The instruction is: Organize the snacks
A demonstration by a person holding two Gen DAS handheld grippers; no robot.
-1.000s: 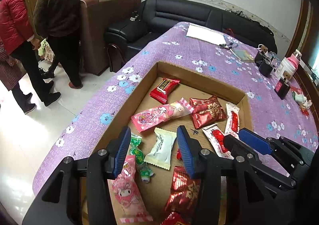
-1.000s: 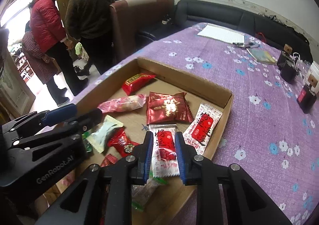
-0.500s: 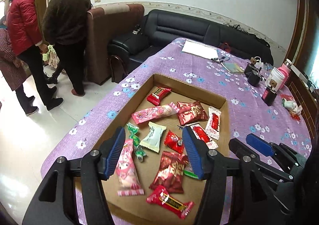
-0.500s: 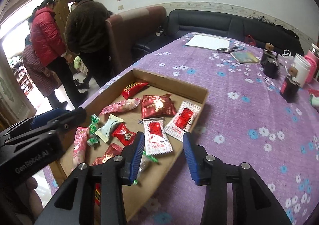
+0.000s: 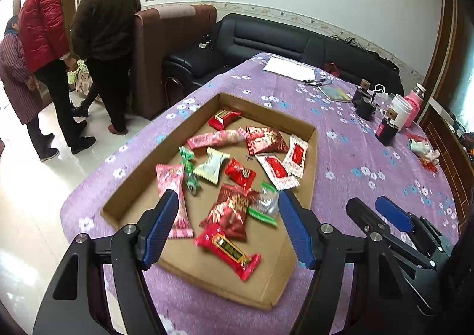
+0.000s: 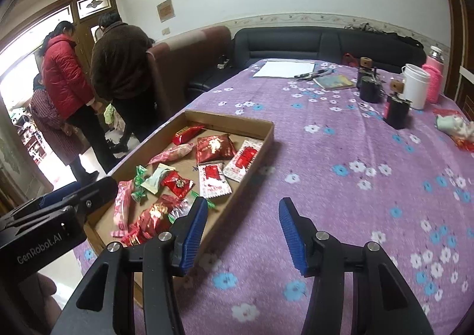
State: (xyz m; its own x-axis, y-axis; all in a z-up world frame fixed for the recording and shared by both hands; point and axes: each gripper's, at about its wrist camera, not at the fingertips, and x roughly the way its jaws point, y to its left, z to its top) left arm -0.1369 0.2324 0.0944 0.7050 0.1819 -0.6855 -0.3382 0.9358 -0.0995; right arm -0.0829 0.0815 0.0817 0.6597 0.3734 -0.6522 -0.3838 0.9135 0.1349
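A shallow cardboard tray (image 5: 312, 154) lies on the purple flowered cloth (image 6: 340, 157) and holds several wrapped snacks. Among them are a red bar (image 5: 228, 249), a pink packet (image 5: 173, 183), two white and red sachets (image 6: 211, 178) and a dark red pouch (image 5: 265, 140). My left gripper (image 5: 228, 207) hovers above the tray's near end, jaws opening, nothing held between them. My right gripper (image 6: 243, 210) hangs over the cloth just right of the tray (image 6: 266, 139), its jaws also opening and empty.
At the table's far end are a sheet of paper (image 6: 283, 68), a notebook (image 6: 334, 81), dark cups (image 6: 368, 92), a white tub (image 6: 416, 89) and a pink bottle (image 6: 434, 80). People (image 5: 103, 38) stand on the floor to the left, beside sofas (image 5: 296, 41).
Both grippers have drawn back and up from the tray and their jaws have widened. The right jaws, close around a white and red sachet before, are now clear of it; it lies in the tray.
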